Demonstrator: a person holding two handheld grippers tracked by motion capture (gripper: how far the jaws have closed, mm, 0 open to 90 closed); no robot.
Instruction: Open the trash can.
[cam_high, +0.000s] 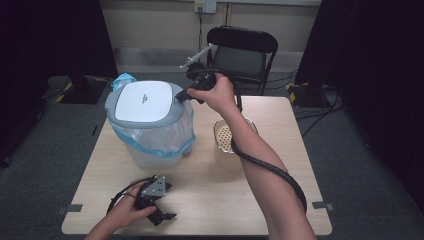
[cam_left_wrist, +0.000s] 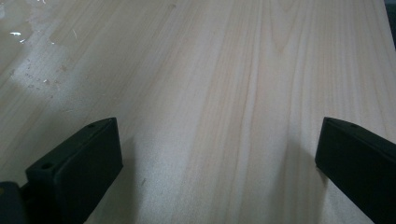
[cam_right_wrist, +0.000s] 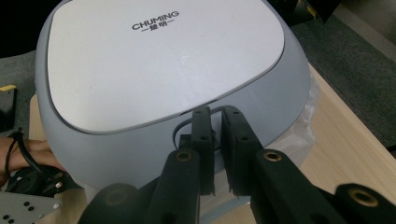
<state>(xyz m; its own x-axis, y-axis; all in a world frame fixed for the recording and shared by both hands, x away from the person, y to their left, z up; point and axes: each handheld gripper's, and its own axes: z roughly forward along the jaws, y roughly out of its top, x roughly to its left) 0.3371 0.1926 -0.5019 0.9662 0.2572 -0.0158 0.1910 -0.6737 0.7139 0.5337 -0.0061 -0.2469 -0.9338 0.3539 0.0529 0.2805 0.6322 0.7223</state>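
The bin (cam_high: 150, 125) stands far left on the table (cam_high: 200, 200), lid (cam_right_wrist: 159, 56) down. The right gripper (cam_right_wrist: 215, 122), nearly closed, pinches what looks like the lid's front tab; opening remains. The left gripper (cam_high: 155, 200) rests wide, near.

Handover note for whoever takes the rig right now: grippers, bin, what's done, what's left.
Right gripper: jaws shut at the front edge of the bin lid, on or at a small tab; the exact grip is hard to tell.
Left gripper: open, resting on the table, holding nothing.
Bin: on the table, bag-lined, lid down.
Beige container: beside the bin.
Done: right gripper reached the lid.
Left: probably open the lid.
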